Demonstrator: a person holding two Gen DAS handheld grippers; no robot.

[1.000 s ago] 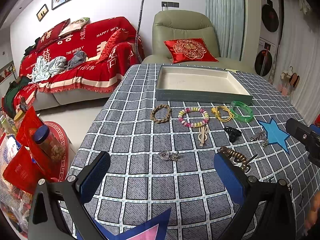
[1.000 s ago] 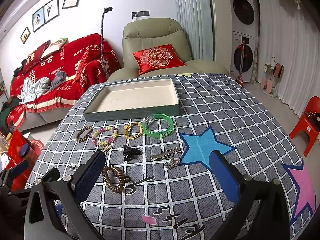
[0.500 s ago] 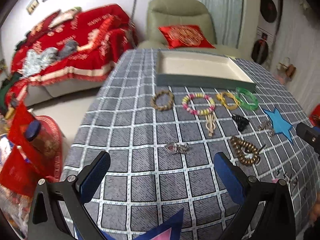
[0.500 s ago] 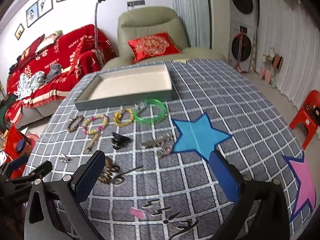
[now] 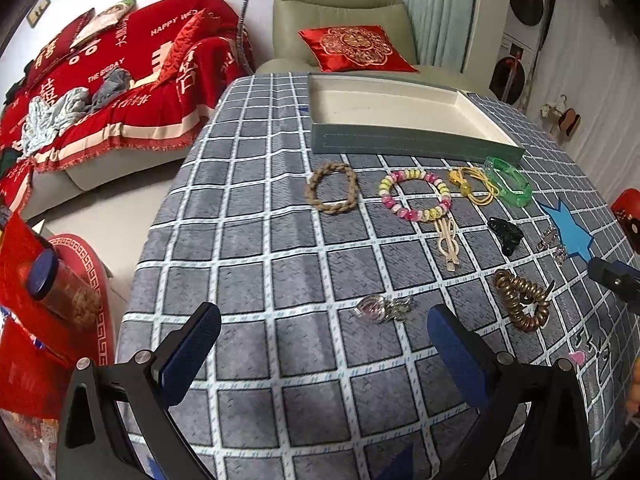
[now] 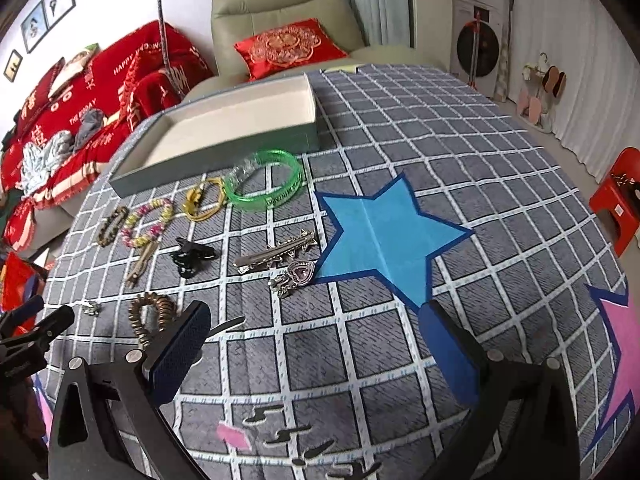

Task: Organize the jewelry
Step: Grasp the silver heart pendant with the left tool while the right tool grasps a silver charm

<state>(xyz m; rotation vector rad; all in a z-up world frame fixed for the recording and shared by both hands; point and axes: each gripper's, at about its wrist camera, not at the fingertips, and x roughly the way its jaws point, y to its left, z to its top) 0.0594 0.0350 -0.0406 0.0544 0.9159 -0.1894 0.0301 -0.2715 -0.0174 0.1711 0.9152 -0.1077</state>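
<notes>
While tray (image 5: pixel 400 142) sits empty, left gripper (image 5: pixel 324 344) has fingers spread, holding nothing; silver brooch (image 5: pixel 380 307) lies dead ahead between them, long axis crosswise. Right gripper (image 6: pixel 316 344) also spread, farther off.

Jewelry (image 5: pixel 416 196) loose beside empty tray (image 5: pixel 404 142)

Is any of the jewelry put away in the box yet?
Not yet. The tray looks empty. Both hand-held grippers, left and right, are open and hold nothing. Everything is still left on the tablecloth: the green bangle, the beaded bracelet, the braided bracelet, the black clip.
</notes>
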